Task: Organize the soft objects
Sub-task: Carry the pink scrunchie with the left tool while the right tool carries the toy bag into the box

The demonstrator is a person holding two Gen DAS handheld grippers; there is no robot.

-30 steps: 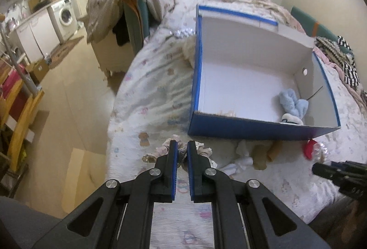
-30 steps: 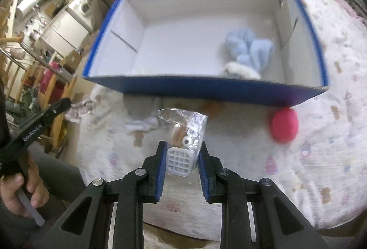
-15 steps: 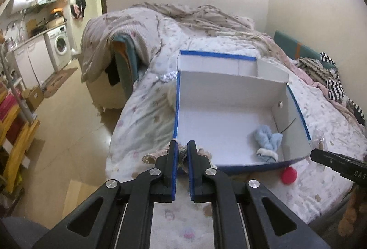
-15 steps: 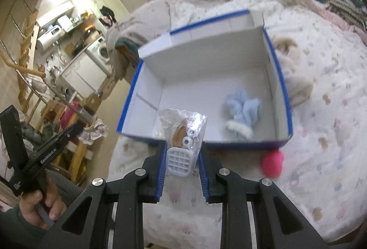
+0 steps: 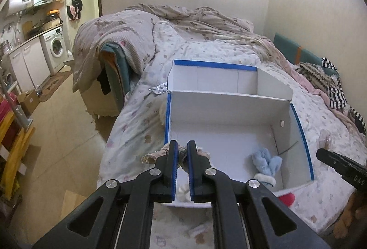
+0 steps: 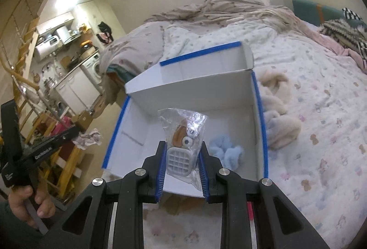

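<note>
A white cardboard box with blue edges [image 5: 231, 103] [image 6: 195, 93] lies open on the bed, with a light blue fluffy piece [image 5: 266, 160] [image 6: 226, 151] inside. My left gripper [image 5: 182, 146] is shut on a small pinkish frilly cloth piece [image 5: 156, 154], held above the box's near left corner. My right gripper [image 6: 182, 146] is shut on a clear plastic bag with a small toy and white grid piece [image 6: 183, 134], held above the box's near side. A red soft ball [image 5: 286, 198] lies in front of the box.
The bed sheet [image 6: 309, 111] has a cream fluffy garment [image 6: 277, 102] right of the box. Small soft pieces [image 5: 197, 230] lie on the sheet in front of the box. A crumpled quilt [image 5: 183, 17] is at the back. Floor and kitchen units [image 5: 34, 61] are at left.
Both grippers have risen and tilted up with their loads, moving from the sheet in front of the box to above its near edge. The box now looks smaller and farther below.
</note>
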